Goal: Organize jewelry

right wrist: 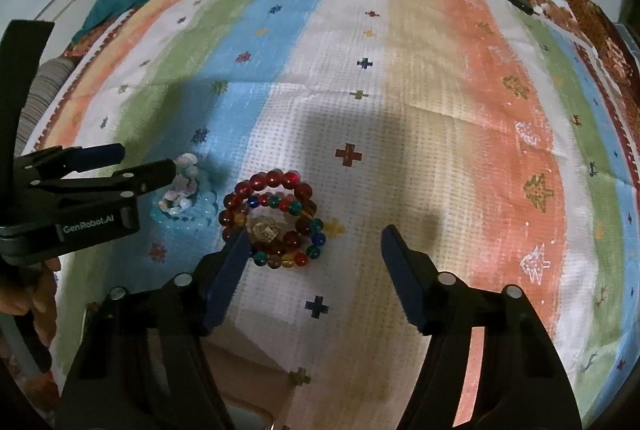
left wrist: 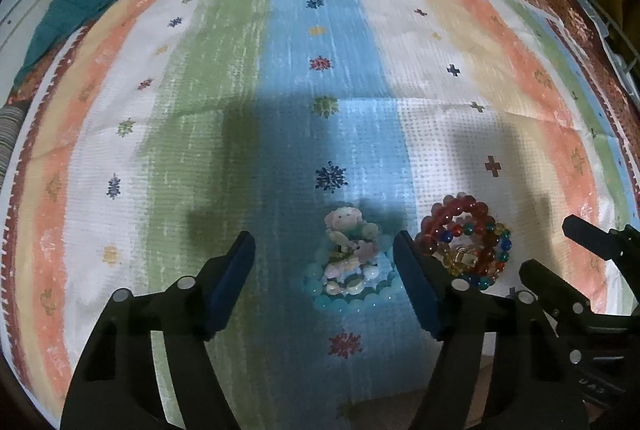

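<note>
Pale blue bead bracelet with shell charms (left wrist: pixel 349 266) at 12 o'clock between spread left gripper (left wrist: pixel 324 282) fingers. Red multicolour glass-bead bracelets (right wrist: pixel 272 222) at 11 o'clock, right gripper (right wrist: pixel 312 270) spread, empty. Light, slippery, likely fragile; pinch across bead ring.

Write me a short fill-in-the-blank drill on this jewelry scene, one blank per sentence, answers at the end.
1. Both the left gripper and the right gripper are ____.
2. The pale bracelet lies on the cloth's ____ stripe.
3. The largest beads of the bead pile are dark ____.
4. The pile lies on the ____ stripe of the cloth.

Answers: open; blue; red; white
</note>
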